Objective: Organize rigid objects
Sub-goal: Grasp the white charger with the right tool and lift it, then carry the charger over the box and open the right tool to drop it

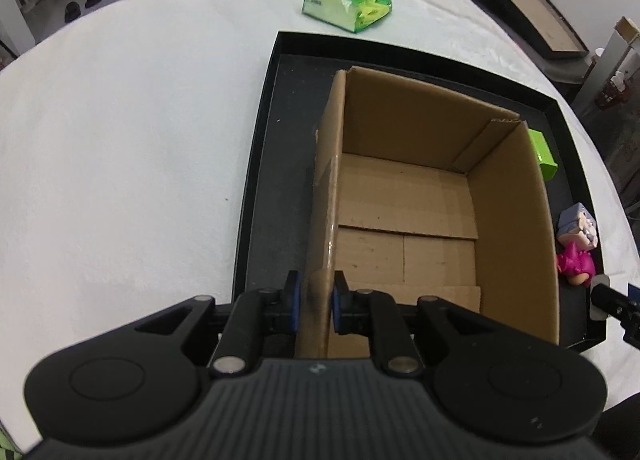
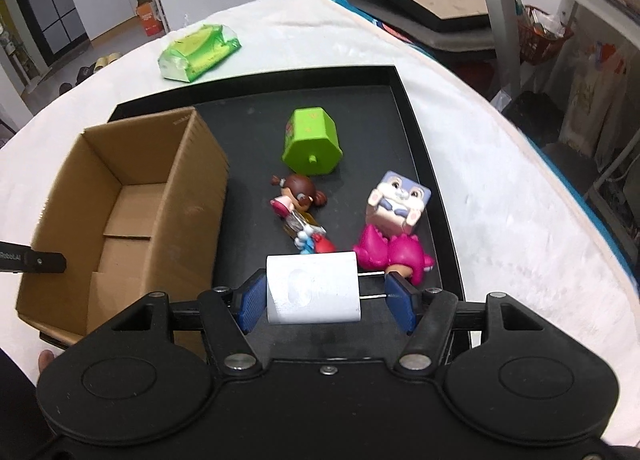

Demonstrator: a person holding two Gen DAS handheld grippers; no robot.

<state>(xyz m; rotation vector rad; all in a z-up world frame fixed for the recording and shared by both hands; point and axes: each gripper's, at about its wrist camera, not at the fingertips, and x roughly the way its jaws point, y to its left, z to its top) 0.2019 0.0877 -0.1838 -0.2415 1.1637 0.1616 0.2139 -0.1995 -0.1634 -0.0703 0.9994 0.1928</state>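
**Two grippers work at the cardboard box**

The left gripper [image 1: 314, 300] has its jaws clamped on the cardboard box [image 1: 404, 196] wall. The right gripper [image 2: 326, 296] has open jaws around a white plug block [image 2: 314, 288], touching only the left pad. Toys lie at 12 o'clock on the black tray [image 2: 420, 140]: green house [image 2: 310, 140], doll [image 2: 298, 200], bunny cube [image 2: 396, 204].

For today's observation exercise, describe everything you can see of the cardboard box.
The cardboard box is plain brown corrugated card, open at the top and empty, its bottom flaps showing. It stands upright on the left part of the black tray, apart from the toys. The left claw pinches its near left wall.
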